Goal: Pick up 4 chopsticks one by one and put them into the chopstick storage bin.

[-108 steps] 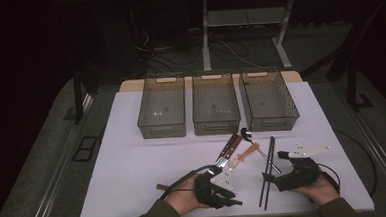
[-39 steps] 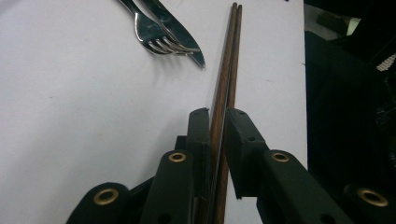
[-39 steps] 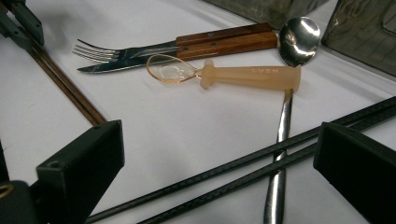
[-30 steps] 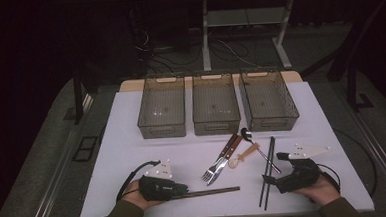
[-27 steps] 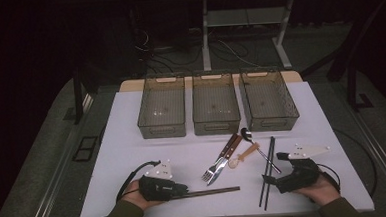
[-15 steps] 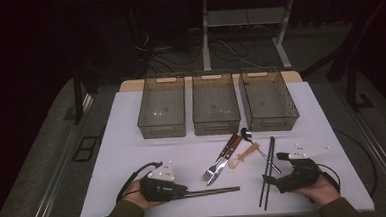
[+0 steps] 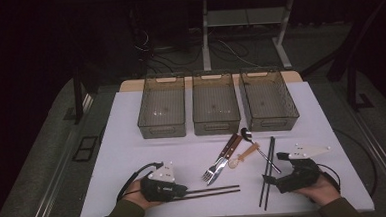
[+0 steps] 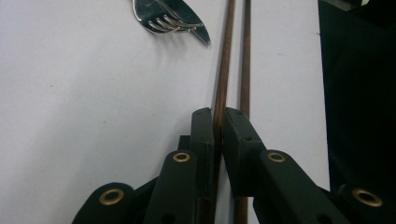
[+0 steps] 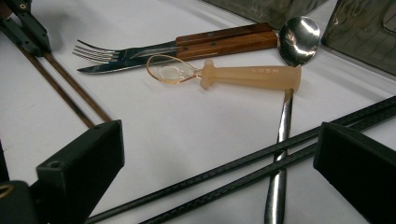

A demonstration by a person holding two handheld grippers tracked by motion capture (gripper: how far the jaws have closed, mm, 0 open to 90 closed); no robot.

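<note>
My left gripper (image 7: 184,191) lies at the table's front left, pointing right. In the left gripper view its jaws (image 8: 218,117) are shut on one of two brown chopsticks (image 8: 225,65), which lie flat along the front edge (image 7: 213,191); the second stick lies just beside the jaws. My right gripper (image 7: 272,180) rests at the front right, pointing left. In the right gripper view it stands open (image 9: 219,154), and a pair of black chopsticks (image 9: 261,163) lies on the table between its jaws, untouched.
Three empty clear bins (image 7: 162,122) (image 7: 215,120) (image 7: 270,115) stand in a row at the back. In the middle lie a fork (image 7: 210,173), a wooden-handled knife (image 7: 229,147), a metal spoon (image 7: 246,133) and a small peach-handled spoon (image 7: 244,156).
Since the earliest frame my left gripper has moved from the fork toward the front left, brown chopstick in its jaws. Over the last second nothing has moved.
</note>
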